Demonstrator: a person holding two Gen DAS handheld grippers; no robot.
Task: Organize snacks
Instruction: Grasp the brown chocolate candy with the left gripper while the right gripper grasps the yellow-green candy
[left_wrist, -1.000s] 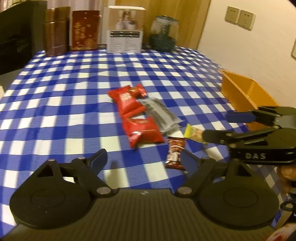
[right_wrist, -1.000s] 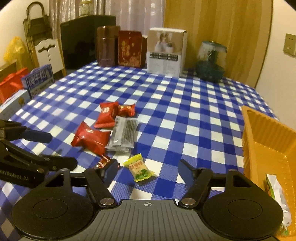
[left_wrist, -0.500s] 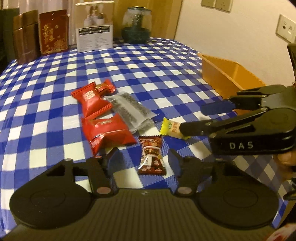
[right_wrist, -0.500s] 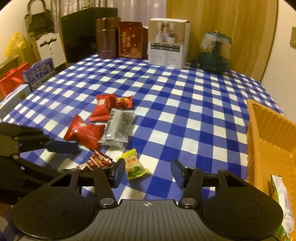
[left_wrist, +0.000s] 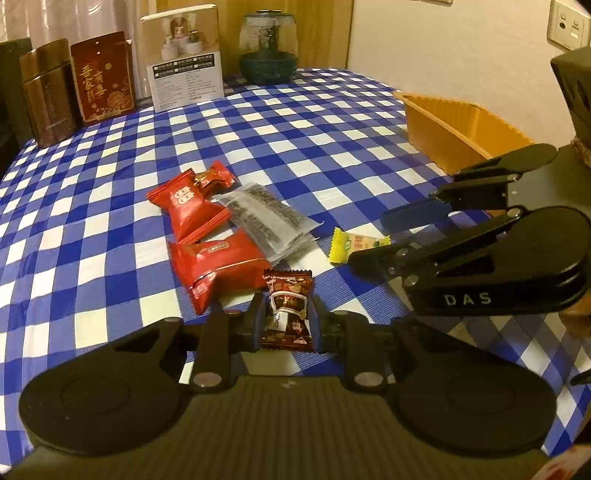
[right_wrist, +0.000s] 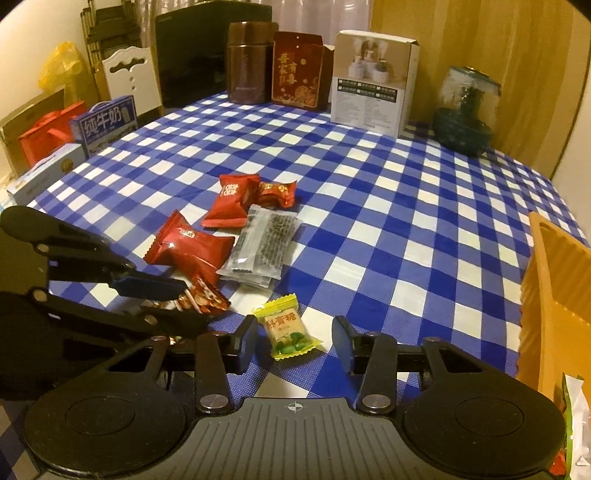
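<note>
Your table (right_wrist: 406, 206) carries a checked cloth, with boxes and a jar along its far edge and an orange tray (left_wrist: 454, 125) at its right edge; a green-and-white packet (right_wrist: 574, 413) already lies in the tray's near end. The loose snacks sit in a cluster toward the near edge: two red pillow packs (left_wrist: 218, 266), a grey clear-wrapped bar (left_wrist: 266, 218) beside them and a small red candy (right_wrist: 277, 192) at the far end of the group. Your left gripper (left_wrist: 286, 325) has just been closing and now pinches the brown candy (left_wrist: 288, 306) across its narrow middle, pads on both sides, the candy resting on the cloth. Your right gripper (right_wrist: 295, 343) has just been narrowing too, yet its pads are not touching: the yellow candy (right_wrist: 286, 330) lies between them, nearer the left pad. Both sweets look light, with crinkly, slippery film and flared, crimped ends that would fold or slip if taken. Take each across the firm middle where the sweet itself fills the wrapper, as your left already does, and centre the right over the yellow one before closing, or it may skate aside.
</note>
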